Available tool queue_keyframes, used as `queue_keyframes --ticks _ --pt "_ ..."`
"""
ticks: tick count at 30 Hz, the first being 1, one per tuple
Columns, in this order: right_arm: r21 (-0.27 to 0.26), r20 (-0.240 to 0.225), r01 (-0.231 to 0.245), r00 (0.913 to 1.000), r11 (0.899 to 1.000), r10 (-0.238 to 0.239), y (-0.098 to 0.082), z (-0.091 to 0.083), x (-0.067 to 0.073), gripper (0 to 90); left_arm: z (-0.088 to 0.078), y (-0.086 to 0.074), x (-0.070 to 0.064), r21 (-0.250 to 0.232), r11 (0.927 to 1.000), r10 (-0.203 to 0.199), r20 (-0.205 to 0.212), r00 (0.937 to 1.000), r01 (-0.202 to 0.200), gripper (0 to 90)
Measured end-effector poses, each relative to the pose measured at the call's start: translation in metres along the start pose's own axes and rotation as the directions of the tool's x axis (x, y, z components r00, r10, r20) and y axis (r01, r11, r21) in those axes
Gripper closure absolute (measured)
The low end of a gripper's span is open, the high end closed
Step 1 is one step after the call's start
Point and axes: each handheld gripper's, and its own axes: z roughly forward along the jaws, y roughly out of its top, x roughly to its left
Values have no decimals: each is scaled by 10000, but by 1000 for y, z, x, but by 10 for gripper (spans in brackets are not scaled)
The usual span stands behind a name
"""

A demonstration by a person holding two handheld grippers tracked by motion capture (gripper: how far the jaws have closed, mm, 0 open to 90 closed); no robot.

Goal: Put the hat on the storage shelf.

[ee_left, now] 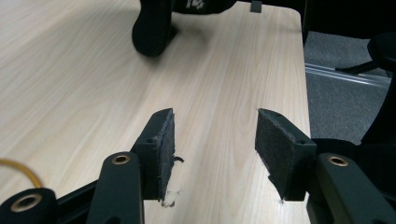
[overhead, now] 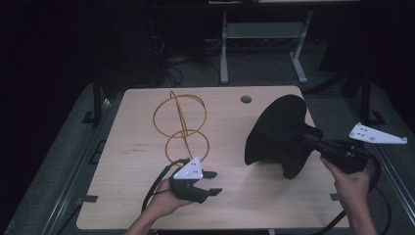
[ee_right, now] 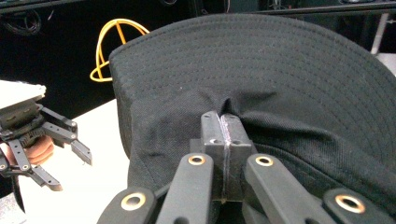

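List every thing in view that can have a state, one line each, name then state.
left gripper: open, jaws spread apart, holding nothing, just above the table.
right gripper: shut, clamped on the cap's fabric.
black cap: held up by the right gripper, lower edge at the table.
yellow wire frame: standing upright on the table, untouched.
table: bears the wire frame.

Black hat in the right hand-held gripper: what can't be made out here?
- Black hat: its far side faces away in the high view; whether it touches the table can't be told.
- Left gripper view: top edge cuts the hat off.
- Right gripper view: the hat hides part of the yellow wire stand.
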Motion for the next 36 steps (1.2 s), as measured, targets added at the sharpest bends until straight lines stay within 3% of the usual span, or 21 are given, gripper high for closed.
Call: queue_keyframes --ticks 9,22,36 --pt "-10 -211 277 9994 9996 -277 17 6 5 900 -6 -19 0 5 9995 -331 -63 9994 331 445" --pt "-43 -439 523 9977 9986 -525 39 20 6 900 -3 -26 1 4 9992 -406 -31 9992 406 426" --pt "-74 -1047 862 9907 9963 -865 70 45 15 900 -1 -34 6 -15 9980 -626 3 9980 626 375"
